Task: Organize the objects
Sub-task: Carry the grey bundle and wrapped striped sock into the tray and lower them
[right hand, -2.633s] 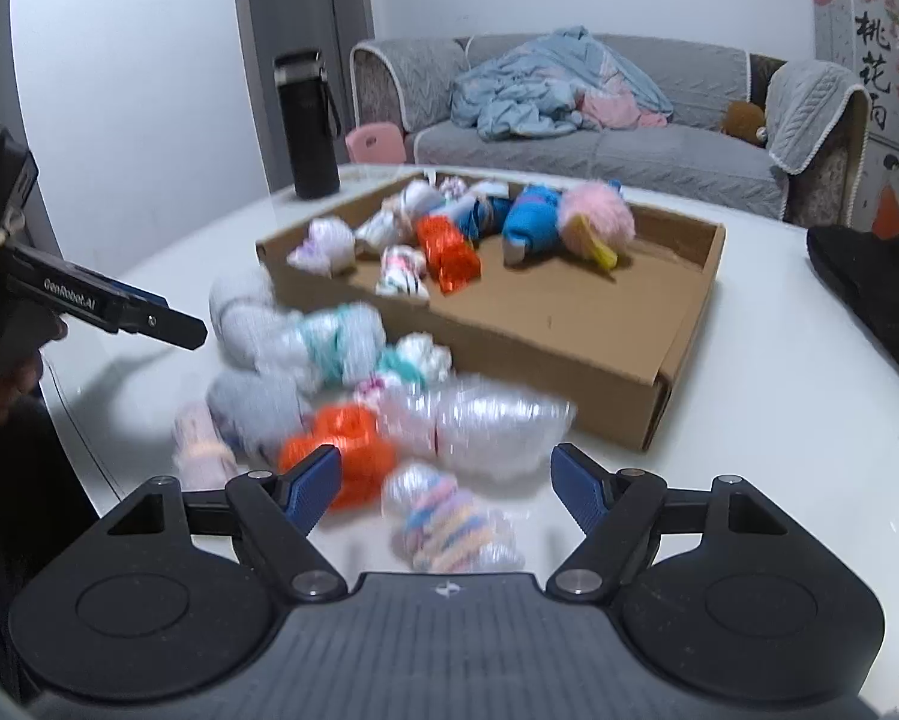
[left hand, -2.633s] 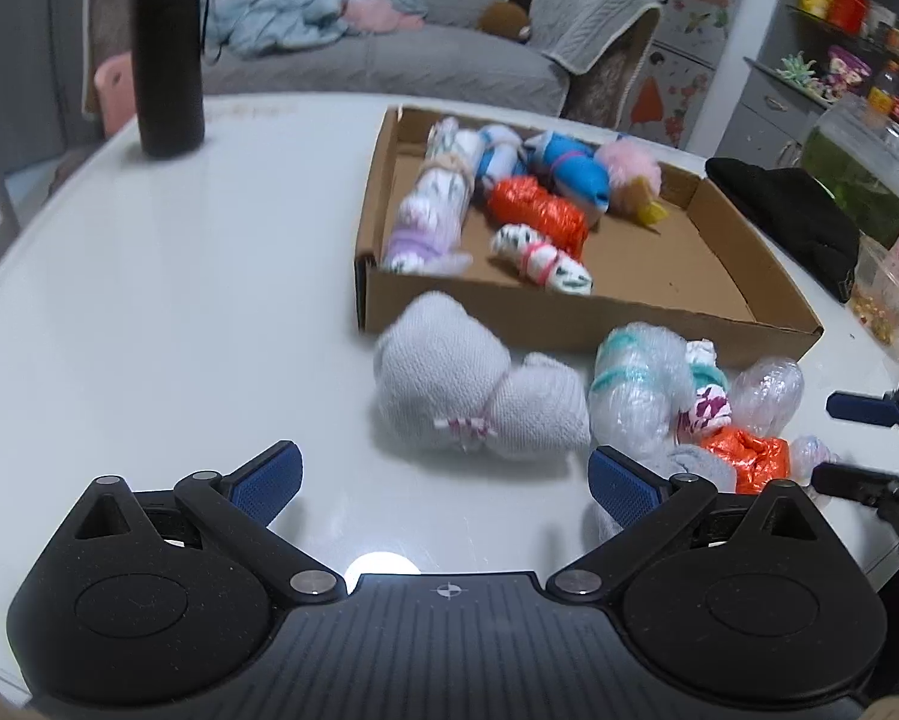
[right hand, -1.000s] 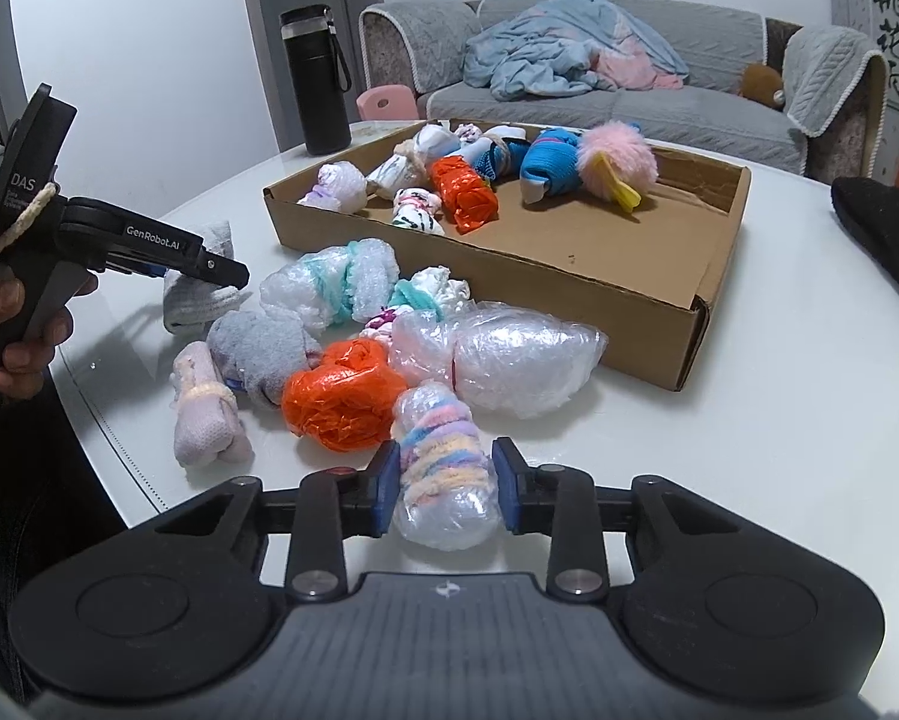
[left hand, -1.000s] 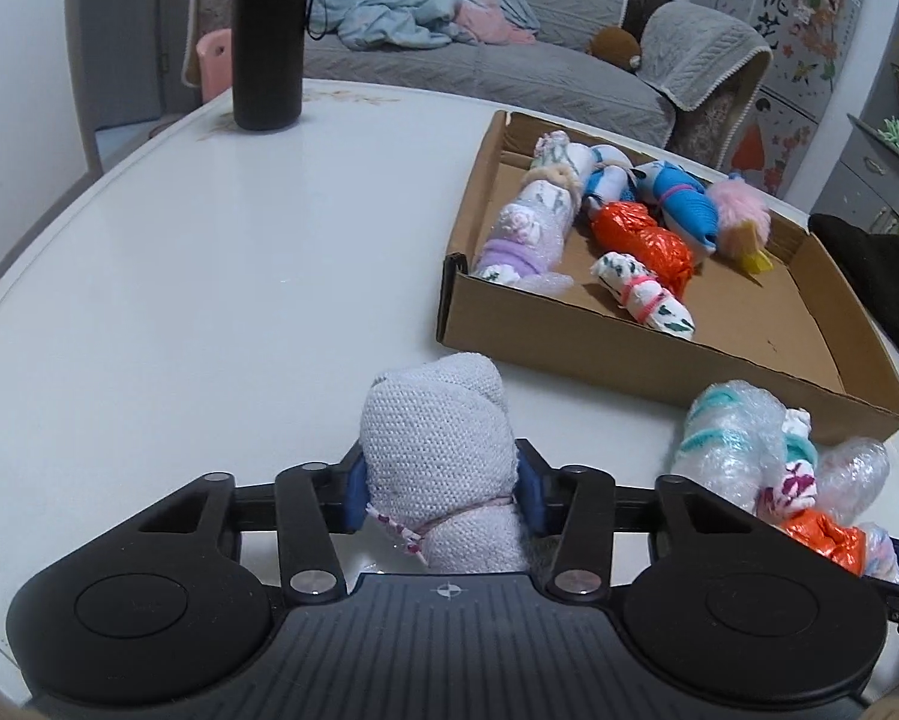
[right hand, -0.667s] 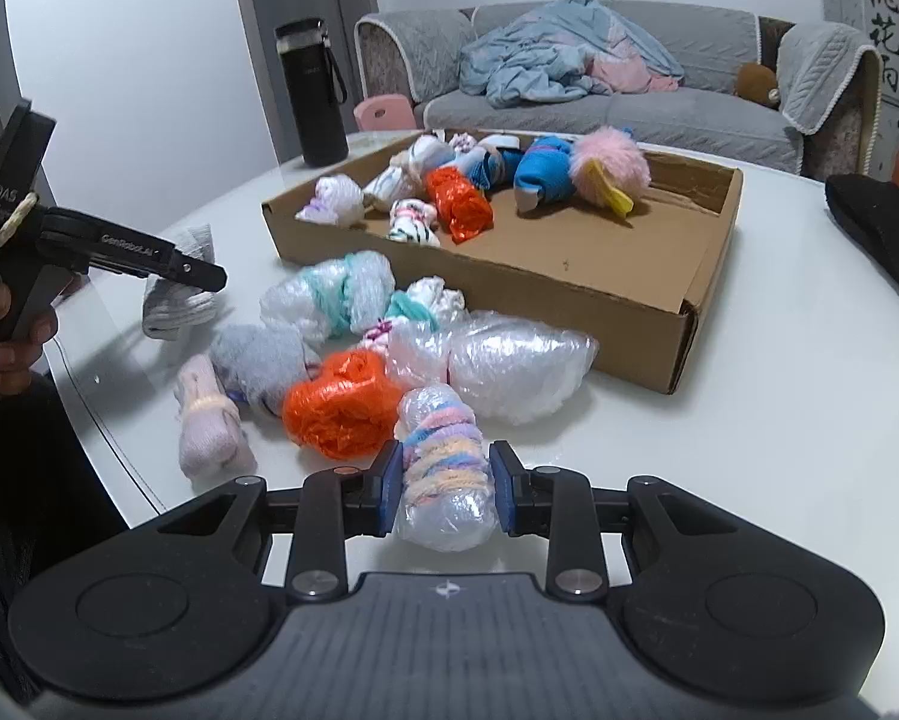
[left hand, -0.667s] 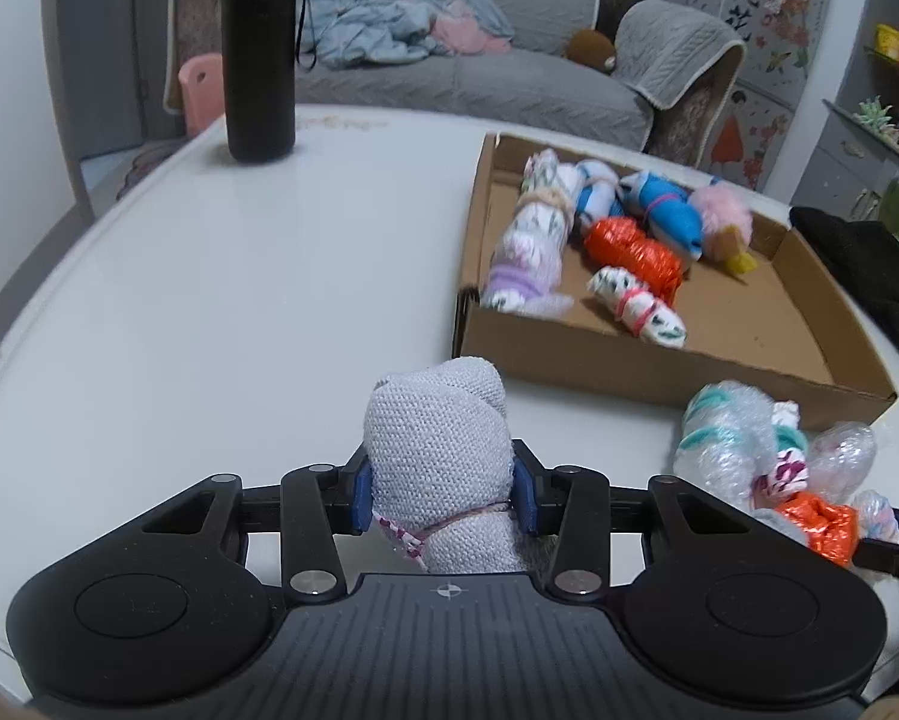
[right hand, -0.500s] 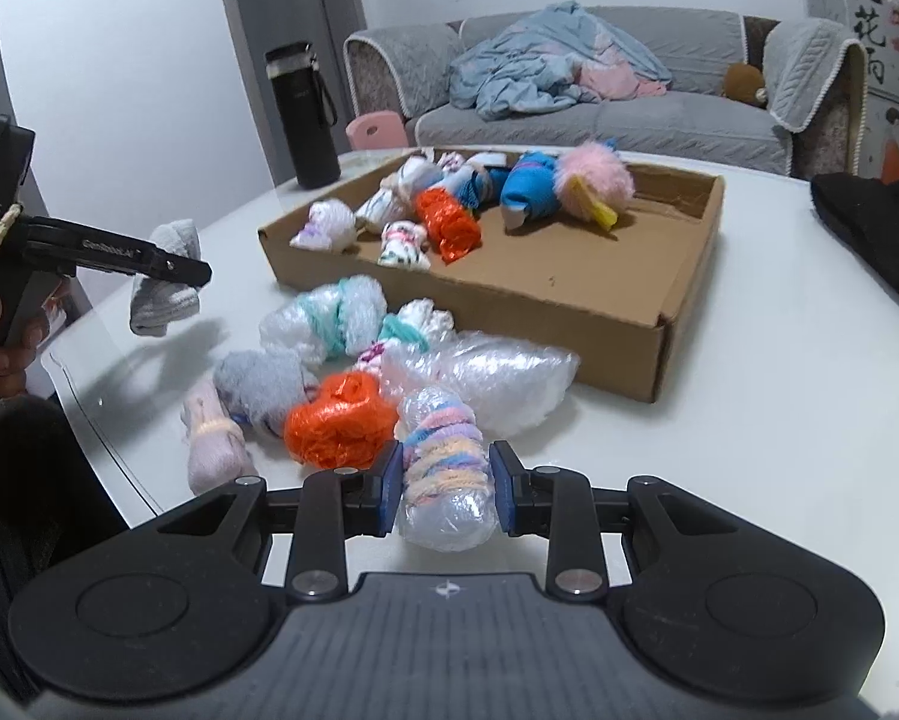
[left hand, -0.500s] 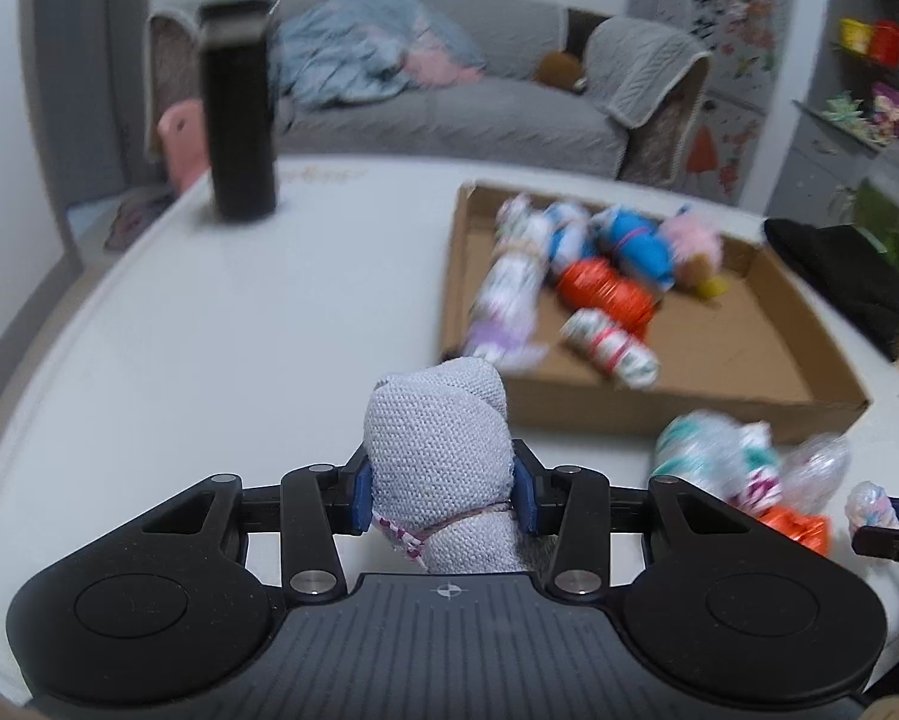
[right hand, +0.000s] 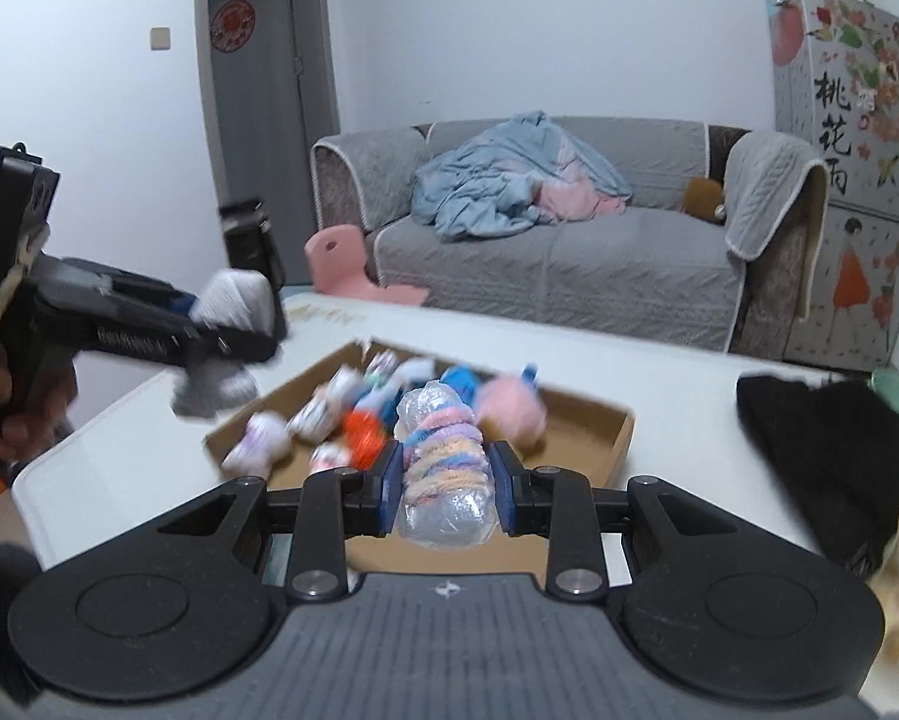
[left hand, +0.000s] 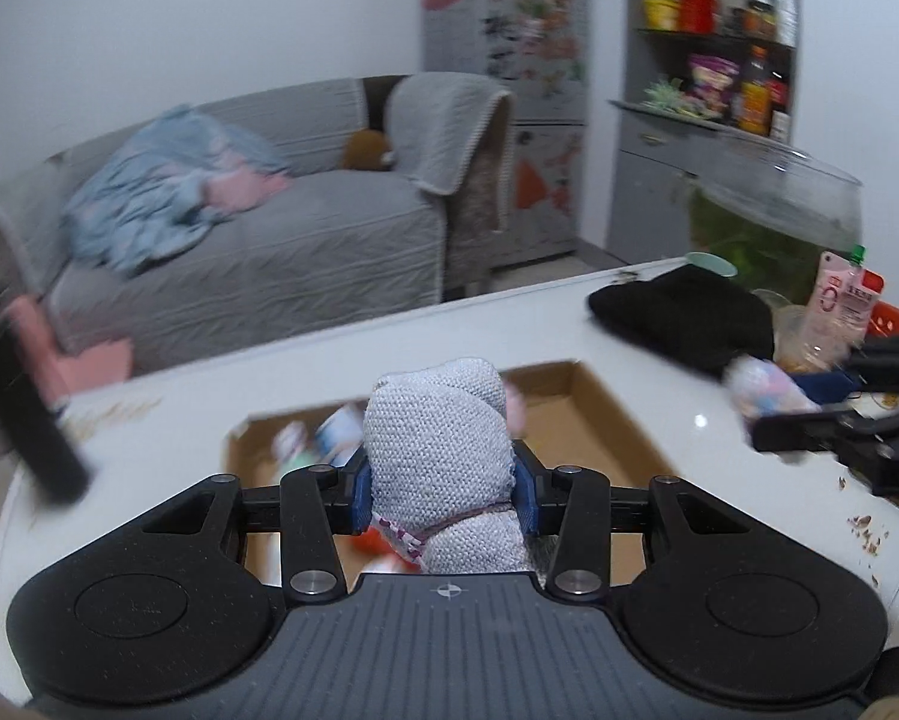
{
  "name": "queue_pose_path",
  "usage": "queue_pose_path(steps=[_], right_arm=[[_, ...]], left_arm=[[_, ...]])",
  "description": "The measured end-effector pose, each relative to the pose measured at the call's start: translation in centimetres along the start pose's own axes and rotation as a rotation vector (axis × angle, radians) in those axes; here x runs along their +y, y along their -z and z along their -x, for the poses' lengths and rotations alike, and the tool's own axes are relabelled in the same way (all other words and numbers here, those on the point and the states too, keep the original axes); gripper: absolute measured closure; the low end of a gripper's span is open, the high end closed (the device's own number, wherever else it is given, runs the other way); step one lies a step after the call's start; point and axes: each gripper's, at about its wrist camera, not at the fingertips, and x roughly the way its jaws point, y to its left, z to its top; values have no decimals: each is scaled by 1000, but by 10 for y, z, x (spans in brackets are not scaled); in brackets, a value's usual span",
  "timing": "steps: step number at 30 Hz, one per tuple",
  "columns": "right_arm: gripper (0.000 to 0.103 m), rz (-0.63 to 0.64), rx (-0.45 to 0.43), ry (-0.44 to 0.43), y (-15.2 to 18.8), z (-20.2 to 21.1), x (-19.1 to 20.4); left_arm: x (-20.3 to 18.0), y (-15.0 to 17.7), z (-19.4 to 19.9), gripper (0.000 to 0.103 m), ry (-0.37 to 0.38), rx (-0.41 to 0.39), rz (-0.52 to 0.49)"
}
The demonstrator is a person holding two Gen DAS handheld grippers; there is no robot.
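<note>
Gripping a grey sock roll, the left gripper hung over the box. Right gripper clamped a wrapped striped roll above the box too.

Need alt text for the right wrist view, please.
Right gripper clamps a plastic-wrapped pastel sock roll above the cardboard box of bundles. At left, the left gripper carries a grey sock bundle.
</note>
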Motion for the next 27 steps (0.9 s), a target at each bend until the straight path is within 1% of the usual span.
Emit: queue_pose_path(steps=[3, 5, 8, 11, 15, 20, 23, 27], right_arm=[[75, -5, 13, 19, -15, -25, -13], [75, -10, 29, 28, -19, -42, -23], [75, -14, 60, 44, -20, -66, -36], [75, -23, 89, 52, -17, -89, -47], [75, -24, 125, 68, -11, -106, -57], [75, -35, 157, 83, -8, -119, -66], [75, -36, 185, 85, -6, -131, -71], [75, -25, 218, 81, -3, -142, -72]], left_arm=[[-14, -12, -35, 53, 48, 20, -40], [-23, -14, -59, 53, 49, 35, -70], [-29, -12, -94, 53, 73, 82, -75], [-34, -9, -123, 53, 91, 112, -83], [-43, -4, -147, 53, 108, 130, -105], [-50, 1, -169, 53, 104, 149, -126], [-47, 4, -182, 53, 105, 169, -104], [-46, 9, -189, 52, 100, 174, -105]])
